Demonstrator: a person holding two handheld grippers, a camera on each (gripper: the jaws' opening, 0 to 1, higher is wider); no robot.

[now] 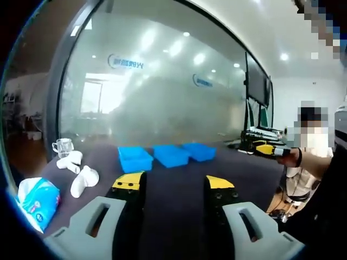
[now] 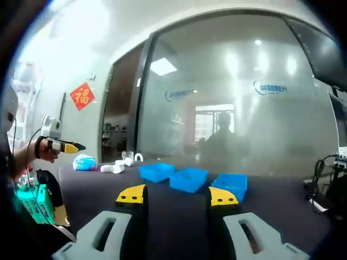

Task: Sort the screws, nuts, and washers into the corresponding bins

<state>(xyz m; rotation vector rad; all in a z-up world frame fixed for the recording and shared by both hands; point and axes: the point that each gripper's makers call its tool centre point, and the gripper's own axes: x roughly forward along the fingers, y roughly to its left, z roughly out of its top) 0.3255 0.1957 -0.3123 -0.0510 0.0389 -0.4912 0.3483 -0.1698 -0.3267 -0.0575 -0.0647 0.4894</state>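
Three blue bins (image 1: 134, 158) (image 1: 171, 155) (image 1: 199, 151) stand in a row on a dark table (image 1: 173, 216), beyond my left gripper (image 1: 173, 184), which is open with nothing between its yellow-tipped jaws. To the right, a hand holds my right gripper (image 1: 264, 149) above the table's far side. In the right gripper view the same bins (image 2: 156, 171) (image 2: 188, 179) (image 2: 230, 185) lie ahead of my right gripper (image 2: 178, 196), also open and holding nothing. At the far left a hand holds my left gripper (image 2: 69, 145) up in the air.
White rounded objects (image 1: 81, 176), a glass cup (image 1: 63, 146) and a blue-white tissue packet (image 1: 37, 199) sit at the table's left end. A frosted glass wall (image 1: 162, 92) stands behind the table, a monitor (image 1: 257, 81) at the right. Cables (image 2: 320, 197) lie near the right edge.
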